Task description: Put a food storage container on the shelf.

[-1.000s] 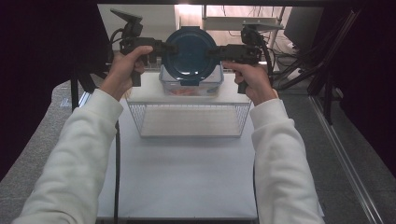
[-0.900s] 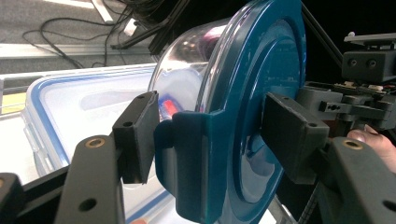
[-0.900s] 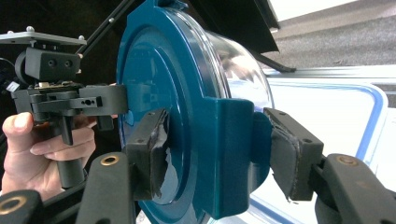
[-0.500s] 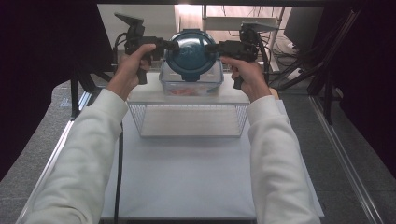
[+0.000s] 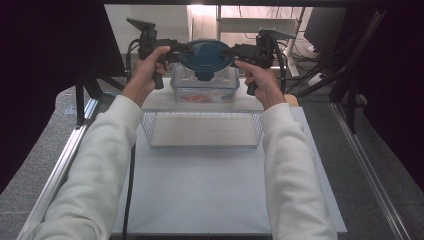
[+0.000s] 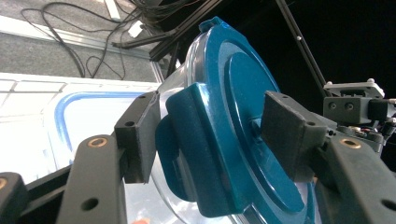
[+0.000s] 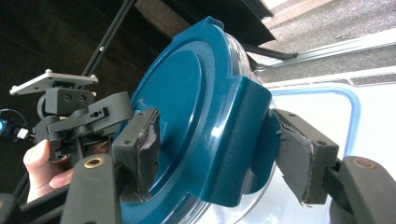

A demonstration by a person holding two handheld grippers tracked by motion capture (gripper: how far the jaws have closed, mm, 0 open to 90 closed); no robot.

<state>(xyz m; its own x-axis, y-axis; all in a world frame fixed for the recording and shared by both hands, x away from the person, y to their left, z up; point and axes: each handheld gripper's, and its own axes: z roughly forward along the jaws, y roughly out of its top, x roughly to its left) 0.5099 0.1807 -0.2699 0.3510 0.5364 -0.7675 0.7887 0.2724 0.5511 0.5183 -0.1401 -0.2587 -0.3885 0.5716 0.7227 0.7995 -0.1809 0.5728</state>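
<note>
A round blue lid (image 5: 205, 56) with clip flaps, with a clear rim under it, is held in the air between both grippers, above a clear rectangular box (image 5: 205, 89). My left gripper (image 5: 181, 50) is shut on the lid's left flap. My right gripper (image 5: 232, 51) is shut on the right flap. In the left gripper view the lid (image 6: 243, 93) stands tilted between the pads (image 6: 137, 135), and the left gripper (image 6: 212, 135) clamps its flap. In the right gripper view the lid (image 7: 187, 93) sits the same way in the right gripper (image 7: 219, 154).
The clear box holds something reddish at its bottom and has a blue seal (image 6: 65, 121) around its rim. In front of it stands a clear mesh-walled tray (image 5: 202, 129) on the white table (image 5: 200, 190). Dark frame struts and cables stand behind and at both sides.
The lid looks flatter from above than a second ago, tipped more toward level. Both hands have drawn slightly inward and kept their hold.
</note>
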